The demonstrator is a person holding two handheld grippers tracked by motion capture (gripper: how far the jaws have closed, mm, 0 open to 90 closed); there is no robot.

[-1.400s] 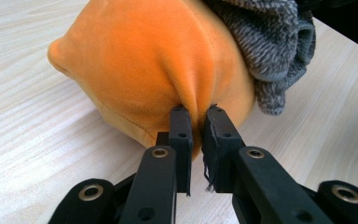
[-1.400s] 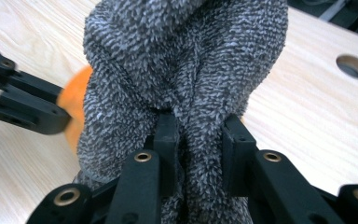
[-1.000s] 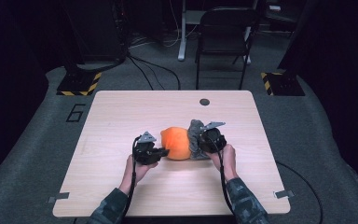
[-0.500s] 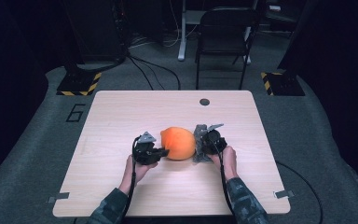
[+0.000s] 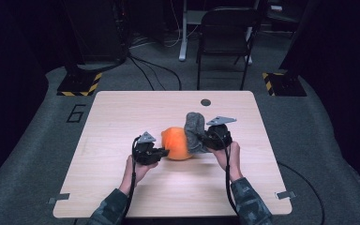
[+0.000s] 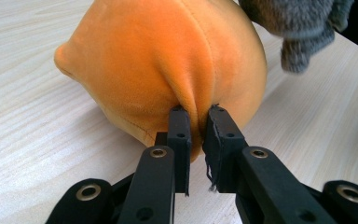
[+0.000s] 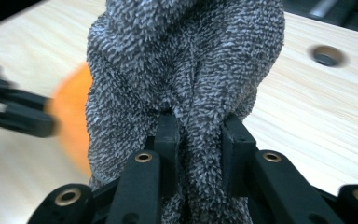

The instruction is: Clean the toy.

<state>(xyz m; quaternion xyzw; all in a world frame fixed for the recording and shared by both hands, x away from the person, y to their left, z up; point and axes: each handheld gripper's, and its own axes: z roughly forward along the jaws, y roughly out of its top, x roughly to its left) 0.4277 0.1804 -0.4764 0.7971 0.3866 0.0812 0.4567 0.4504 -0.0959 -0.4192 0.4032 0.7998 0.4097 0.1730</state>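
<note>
Orange plush fills my left gripper view: the soft toy (image 6: pixel 168 70) lies on the wooden table (image 5: pixel 122 117), and I take it as my landmark. My left gripper (image 6: pixel 198 135) has its jaws closed on a pinched fold of the orange fabric at the near side of the toy, the two black pads almost meeting with the seam bunched between them. From the high view, that gripper (image 5: pixel 161 153) sits at the left end of the toy (image 5: pixel 178 143), low against the tabletop.

At the right end of the toy, my right gripper (image 5: pixel 205 140) clamps a grey fuzzy cloth (image 5: pixel 194 129), which stands up against the toy's right flank and rises above it. Through the right gripper view, the jaws (image 7: pixel 200 135) grip a thick bunch of the cloth (image 7: pixel 186 60) between them, and the orange toy (image 7: pixel 72 121) shows blurred just beyond it, with the other gripper farther off.

Beyond the toy, near the table's far edge, there is a small round hole (image 5: pixel 206 102) in the tabletop. A dark chair (image 5: pixel 225 42) stands on the floor past that edge.
</note>
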